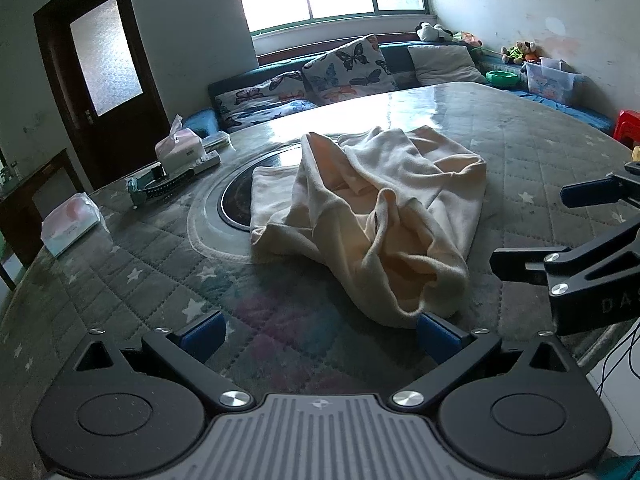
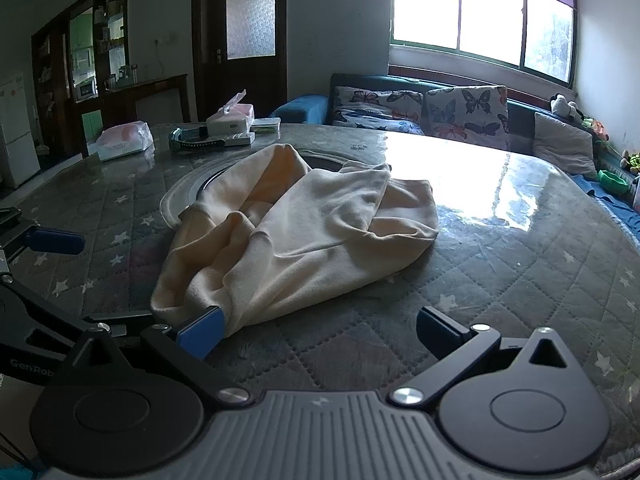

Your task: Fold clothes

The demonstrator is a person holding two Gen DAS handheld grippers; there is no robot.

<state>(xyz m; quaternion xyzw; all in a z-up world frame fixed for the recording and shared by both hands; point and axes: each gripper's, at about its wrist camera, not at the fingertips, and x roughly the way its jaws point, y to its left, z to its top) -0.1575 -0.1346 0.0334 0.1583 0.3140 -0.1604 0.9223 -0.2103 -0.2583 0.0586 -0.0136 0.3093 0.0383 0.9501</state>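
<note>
The cream garment lies in a crumpled heap in the middle of the round table, partly over the dark round plate set in the tabletop; nothing is folded yet, so I think the job is just starting.

The left gripper is spread wide and holds nothing; the cloth's near edge is at about 1 o'clock from it, just touching its right pad. The right gripper is also spread wide and empty; the cloth sits at about 11 o'clock from it, against its left pad.

To do this step well, each tool should likely pinch one near corner or hem, not a thick bunch; then lift and pull apart so the cloth goes flat; a flat cloth folds neatly.

Take care with the tissue boxes at 10 o'clock, well away from the cloth; dragging wide could bump them; the shiny tabletop may let the cloth slide.
</note>
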